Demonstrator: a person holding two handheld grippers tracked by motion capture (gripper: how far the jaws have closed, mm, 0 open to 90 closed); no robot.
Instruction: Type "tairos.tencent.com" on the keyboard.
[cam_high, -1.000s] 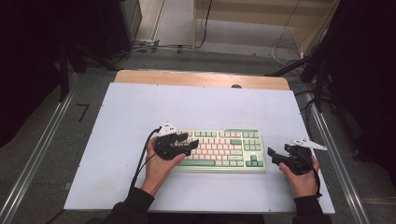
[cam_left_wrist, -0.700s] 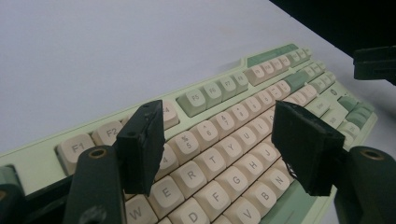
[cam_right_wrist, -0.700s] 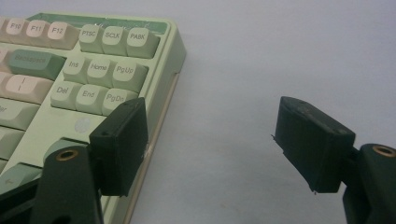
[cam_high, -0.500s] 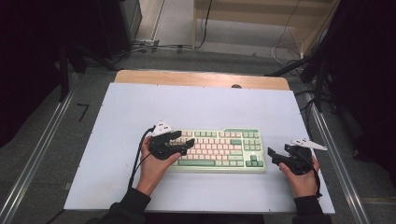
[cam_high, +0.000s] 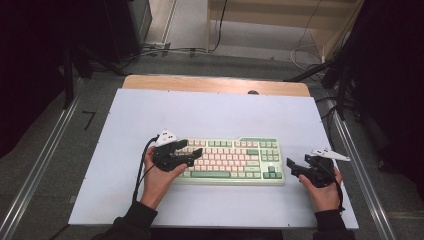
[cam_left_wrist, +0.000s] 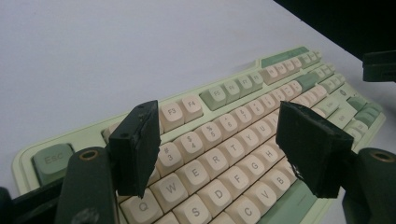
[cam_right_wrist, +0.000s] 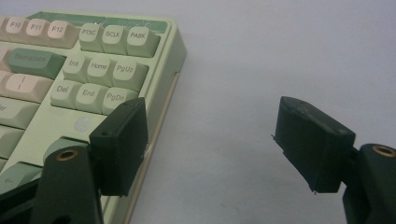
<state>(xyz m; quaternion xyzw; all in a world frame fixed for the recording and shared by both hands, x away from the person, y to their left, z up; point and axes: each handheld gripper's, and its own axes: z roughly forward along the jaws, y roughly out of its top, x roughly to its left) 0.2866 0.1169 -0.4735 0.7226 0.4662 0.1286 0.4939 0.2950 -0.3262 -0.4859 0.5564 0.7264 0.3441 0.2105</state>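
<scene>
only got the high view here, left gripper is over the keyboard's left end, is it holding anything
Observer: No. In the left gripper view the left gripper has its jaws wide apart above the letter keys, which show between them; the jaws have just been opening.
Operator: which keys is it over
Observer: The keyboard shows E, R, T, D, F and G between the jaws, and the Esc key sits beyond the left-hand jaw.
Operator: and the right one, touching the board?
Observer: The right gripper is open. One jaw sits in front of the keyboard's right edge below the PgDn key; contact can't be told. The other is over the bare white table.
</scene>
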